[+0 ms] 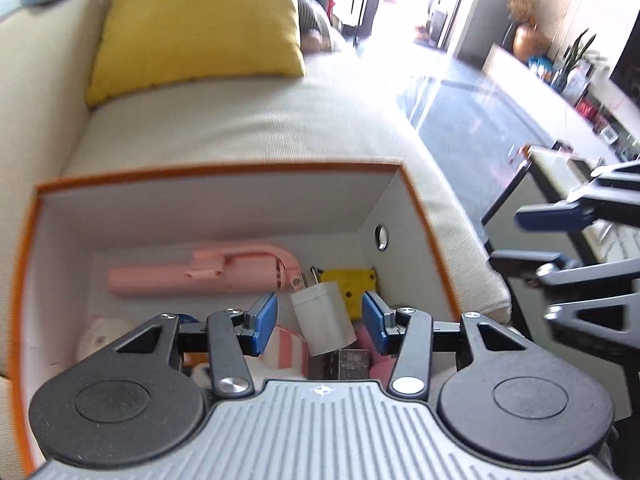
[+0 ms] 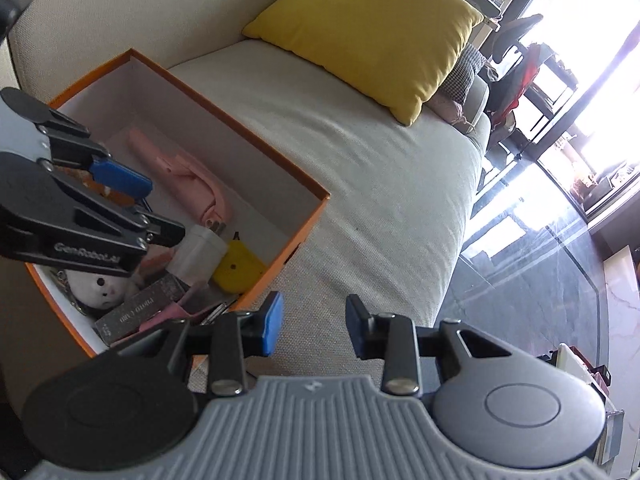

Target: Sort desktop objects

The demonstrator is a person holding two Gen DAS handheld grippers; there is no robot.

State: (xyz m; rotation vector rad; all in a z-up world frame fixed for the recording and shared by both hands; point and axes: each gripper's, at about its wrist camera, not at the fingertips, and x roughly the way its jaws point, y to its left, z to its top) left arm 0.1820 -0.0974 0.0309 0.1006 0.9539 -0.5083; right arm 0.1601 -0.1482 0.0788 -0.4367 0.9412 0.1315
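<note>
An orange box with a white inside sits on the cream sofa. In it lie a pink elongated tool, a yellow item, a white charger plug, a white plush face and a dark card box. My left gripper hangs open over the box. The plug lies below between its blue pads, with a gap on each side. My right gripper is open and empty over the sofa seat, just right of the box.
A yellow cushion leans on the sofa back, beyond the box. A glass table and a dark floor lie right of the sofa. A low cabinet with plants lines the far wall.
</note>
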